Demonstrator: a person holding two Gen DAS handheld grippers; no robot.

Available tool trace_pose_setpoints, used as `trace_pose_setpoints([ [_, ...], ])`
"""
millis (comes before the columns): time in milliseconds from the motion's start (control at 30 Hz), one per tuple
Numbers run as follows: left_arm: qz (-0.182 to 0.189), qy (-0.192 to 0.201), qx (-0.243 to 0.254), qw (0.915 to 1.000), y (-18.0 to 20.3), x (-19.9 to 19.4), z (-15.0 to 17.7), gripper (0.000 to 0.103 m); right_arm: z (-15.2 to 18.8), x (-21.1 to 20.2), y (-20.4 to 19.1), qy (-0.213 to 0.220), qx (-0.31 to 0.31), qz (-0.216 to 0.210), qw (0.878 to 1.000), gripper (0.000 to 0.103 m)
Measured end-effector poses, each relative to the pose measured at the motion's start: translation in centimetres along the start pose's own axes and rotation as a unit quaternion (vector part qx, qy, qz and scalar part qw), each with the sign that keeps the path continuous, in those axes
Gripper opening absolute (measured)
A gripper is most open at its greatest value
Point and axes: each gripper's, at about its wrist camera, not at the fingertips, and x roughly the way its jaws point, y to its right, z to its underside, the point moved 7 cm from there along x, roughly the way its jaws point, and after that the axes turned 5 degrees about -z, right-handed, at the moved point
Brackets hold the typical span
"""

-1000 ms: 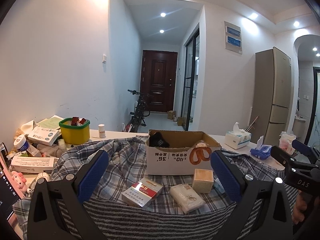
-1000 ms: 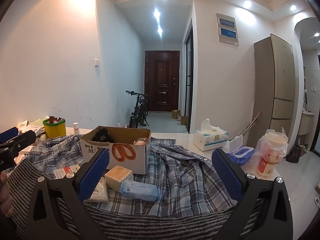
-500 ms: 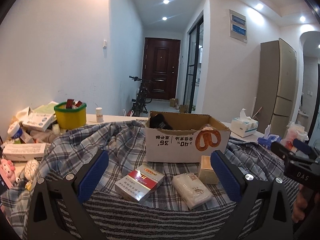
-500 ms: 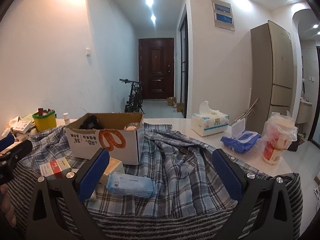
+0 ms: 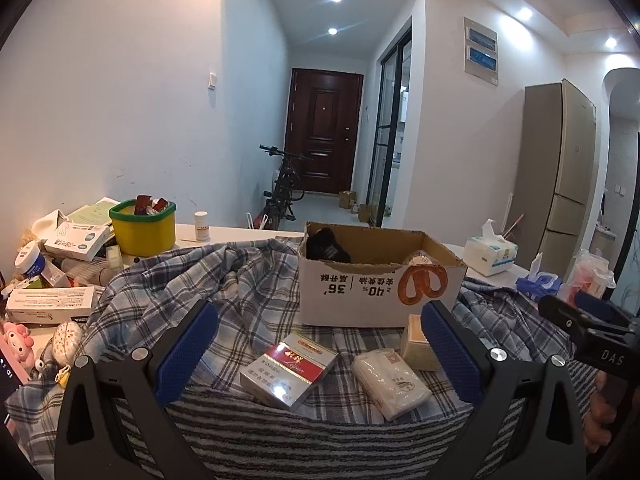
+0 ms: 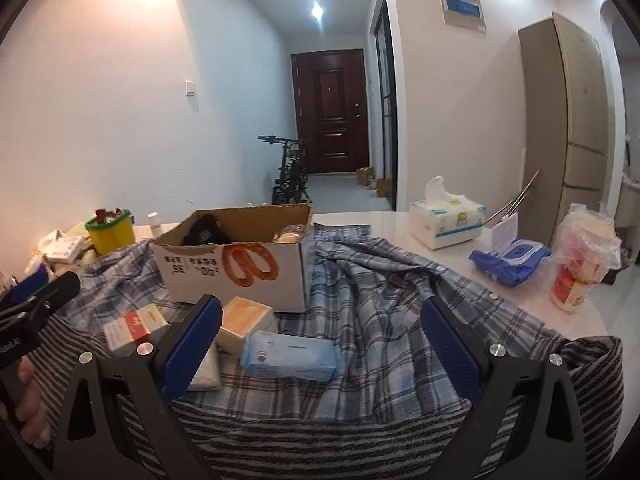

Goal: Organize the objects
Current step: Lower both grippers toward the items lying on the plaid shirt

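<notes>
An open cardboard box (image 5: pixel 380 292) (image 6: pixel 236 268) stands on a plaid cloth (image 5: pixel 248 292) and holds a black item (image 5: pixel 326 246). In front of it lie a red-and-white carton (image 5: pixel 290 368) (image 6: pixel 134 324), a white wrapped pack (image 5: pixel 390 380), a small tan box (image 5: pixel 416 344) (image 6: pixel 244 320) and a blue wipes pack (image 6: pixel 290 356). My left gripper (image 5: pixel 318 354) is open above the carton. My right gripper (image 6: pixel 320 350) is open above the wipes pack. Each gripper shows at the edge of the other's view.
A yellow tub (image 5: pixel 143 227), medicine boxes (image 5: pixel 76 242) and small clutter crowd the left of the table. A tissue box (image 6: pixel 446 224), an open blue wipes packet (image 6: pixel 510 256) and a bagged cup (image 6: pixel 584 260) stand at the right. A striped cloth (image 6: pixel 320 440) lies at the near edge.
Both grippers have come lower and closer to the items in front of the box, tilting down. Both stay open and empty.
</notes>
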Motion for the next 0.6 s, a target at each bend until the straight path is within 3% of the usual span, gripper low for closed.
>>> trace_pose_setpoints([
  [133, -0.02, 0.0, 0.015, 0.9997, -0.3, 0.6, 0.7, 0.103, 0.8, 1.3, -1.0, -0.019, -0.006, -0.006, 1.0, 0.097],
  [267, -0.009, -0.004, -0.001, 1.0, -0.8, 0.7, 0.9, 0.103, 2.0, 3.3, -1.8, -0.06, -0.01, -0.03, 0.998, 0.095],
  [600, -0.02, -0.02, 0.032, 0.9991, 0.4, 1.5, 1.7, 0.103, 4.4, 7.1, -1.5, -0.147, 0.008, -0.055, 0.988, 0.091],
])
